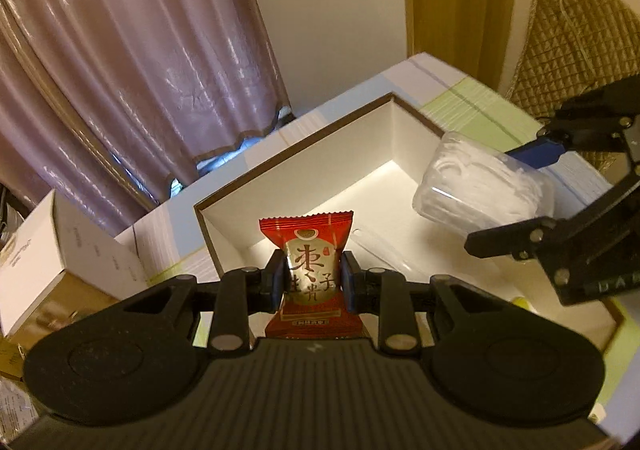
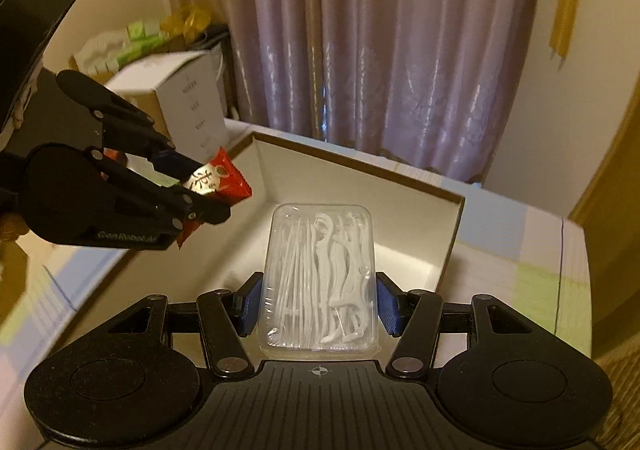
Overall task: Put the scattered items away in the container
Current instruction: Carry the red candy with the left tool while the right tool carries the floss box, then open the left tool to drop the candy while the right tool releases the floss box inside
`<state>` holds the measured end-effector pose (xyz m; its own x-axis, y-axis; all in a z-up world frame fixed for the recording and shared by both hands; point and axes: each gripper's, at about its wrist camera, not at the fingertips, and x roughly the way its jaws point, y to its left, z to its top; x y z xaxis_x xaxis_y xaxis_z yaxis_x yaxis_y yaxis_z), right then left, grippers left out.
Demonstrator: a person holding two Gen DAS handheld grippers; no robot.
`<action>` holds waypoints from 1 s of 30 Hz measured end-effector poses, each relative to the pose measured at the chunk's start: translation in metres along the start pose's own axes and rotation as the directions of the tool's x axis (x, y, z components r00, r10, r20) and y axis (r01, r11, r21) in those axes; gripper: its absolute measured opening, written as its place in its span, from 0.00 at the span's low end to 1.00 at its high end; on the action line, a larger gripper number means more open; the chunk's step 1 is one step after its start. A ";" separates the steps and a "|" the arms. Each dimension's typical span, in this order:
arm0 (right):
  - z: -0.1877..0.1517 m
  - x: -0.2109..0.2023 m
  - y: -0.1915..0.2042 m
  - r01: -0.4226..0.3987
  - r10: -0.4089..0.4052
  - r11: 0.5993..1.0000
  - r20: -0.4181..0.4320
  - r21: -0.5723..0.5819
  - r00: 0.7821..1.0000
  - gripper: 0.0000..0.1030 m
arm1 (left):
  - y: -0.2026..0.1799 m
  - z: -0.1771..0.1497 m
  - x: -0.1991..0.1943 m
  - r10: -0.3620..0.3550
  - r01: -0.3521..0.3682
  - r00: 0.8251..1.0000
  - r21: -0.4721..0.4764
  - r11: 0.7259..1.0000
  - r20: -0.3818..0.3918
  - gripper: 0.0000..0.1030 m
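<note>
White carton [image 1: 60, 246]: far left on the worktop [image 1: 472, 90], beside the open box.
Curtain [image 1: 132, 62]: pinkish folds behind the worktop.
Left gripper [image 1: 314, 278]: its blue fingers [image 1: 276, 282] are clenched on a red snack packet [image 1: 308, 250], pinching it at both sides.
Snack packet: upright in the grip, off the surface, over the near left corner of the box.
Box [image 1: 296, 146]: white inside with a brown rim, lid off, sitting on the striped worktop; its floor looks bare where visible.
Right gripper [image 2: 318, 304]: its fingers [image 2: 386, 304] grasp a clear plastic case of floss picks [image 2: 320, 278] by its long sides.
Floss pick case: held in the air above the box's right half, well apart from the snack packet.
</note>
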<state>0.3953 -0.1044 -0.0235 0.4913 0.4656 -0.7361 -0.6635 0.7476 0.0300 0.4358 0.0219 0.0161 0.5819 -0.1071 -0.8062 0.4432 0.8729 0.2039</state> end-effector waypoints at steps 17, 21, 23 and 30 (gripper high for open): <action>0.014 0.094 -0.038 0.018 -0.036 0.986 -0.107 -0.164 0.994 0.58 | 0.022 0.009 0.107 -0.026 0.021 0.992 -0.037 0.999 -0.127 0.23; 0.010 0.103 -0.040 0.022 -0.044 0.982 -0.113 -0.188 0.993 0.58 | 0.019 0.009 0.122 -0.017 0.013 0.990 -0.031 0.999 -0.139 0.25; 0.007 0.108 -0.042 0.023 -0.046 0.981 -0.120 -0.193 0.992 0.58 | 0.016 0.008 0.128 -0.010 0.008 0.990 -0.012 1.000 -0.140 0.25; 0.004 0.114 -0.041 0.042 -0.075 0.964 -0.118 -0.262 0.990 0.58 | 0.011 0.008 0.140 -0.009 0.009 0.990 -0.001 1.000 -0.138 0.25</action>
<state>0.4807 -0.0802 -0.1057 0.4697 0.3489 -0.8109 -0.7670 0.6161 -0.1792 0.5281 0.0128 -0.0899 0.4783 -0.0485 -0.8769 0.4475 0.8726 0.1959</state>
